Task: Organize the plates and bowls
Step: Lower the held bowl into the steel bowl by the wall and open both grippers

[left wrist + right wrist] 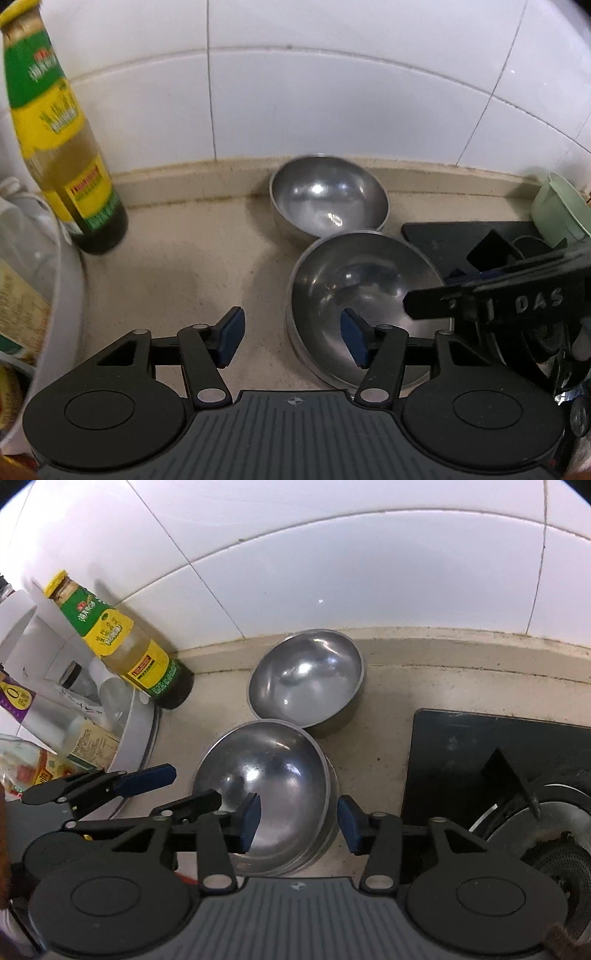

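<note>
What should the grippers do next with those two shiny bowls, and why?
Probably ease the right gripper down and close it on the near steel bowl's right rim. Its open jaws already straddle that rim without pinching it, while the left gripper straddles the other side. The bowl seems to sit on stacked ones, and the far steel bowl stands alone.

bottle (55, 147) blurred, label unreadable; green cup (557, 210) cut off at right edge.

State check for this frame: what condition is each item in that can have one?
Far bowl: upright, empty.
Near bowl stack: nested, top bowl empty.
Bottle: capped, standing.
Left gripper: open, straddling stack rim.
Right gripper: open, straddling stack rim.
</note>
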A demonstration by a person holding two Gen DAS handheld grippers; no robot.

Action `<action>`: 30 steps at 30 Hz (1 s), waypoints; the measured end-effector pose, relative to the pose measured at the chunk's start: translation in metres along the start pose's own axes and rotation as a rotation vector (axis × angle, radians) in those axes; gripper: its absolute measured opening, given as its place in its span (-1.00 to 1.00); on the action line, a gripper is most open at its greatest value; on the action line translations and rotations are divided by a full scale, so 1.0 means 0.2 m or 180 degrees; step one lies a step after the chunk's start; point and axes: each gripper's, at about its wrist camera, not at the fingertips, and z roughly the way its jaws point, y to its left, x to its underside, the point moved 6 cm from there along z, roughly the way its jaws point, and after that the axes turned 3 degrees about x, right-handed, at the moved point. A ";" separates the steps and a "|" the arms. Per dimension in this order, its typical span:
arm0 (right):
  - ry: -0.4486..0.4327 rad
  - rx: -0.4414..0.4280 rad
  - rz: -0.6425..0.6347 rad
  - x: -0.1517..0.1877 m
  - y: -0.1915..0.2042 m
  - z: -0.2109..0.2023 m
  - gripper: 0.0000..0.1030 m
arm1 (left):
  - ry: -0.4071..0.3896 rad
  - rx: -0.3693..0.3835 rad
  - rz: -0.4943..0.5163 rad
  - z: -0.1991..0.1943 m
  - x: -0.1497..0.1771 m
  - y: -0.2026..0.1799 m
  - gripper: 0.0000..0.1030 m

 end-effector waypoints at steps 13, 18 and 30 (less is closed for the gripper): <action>0.0415 -0.0243 0.0346 0.11 -0.06 0.26 -0.30 | 0.0276 0.0066 -0.0042 0.10 0.11 0.00 0.00; 0.0575 -0.0404 0.0315 0.19 0.03 0.23 -0.31 | 0.0369 0.0035 -0.0001 0.02 0.18 0.03 0.05; 0.0215 -0.0241 0.0078 0.12 0.06 0.01 -0.24 | -0.0040 -0.0306 0.0038 -0.24 0.02 0.10 0.38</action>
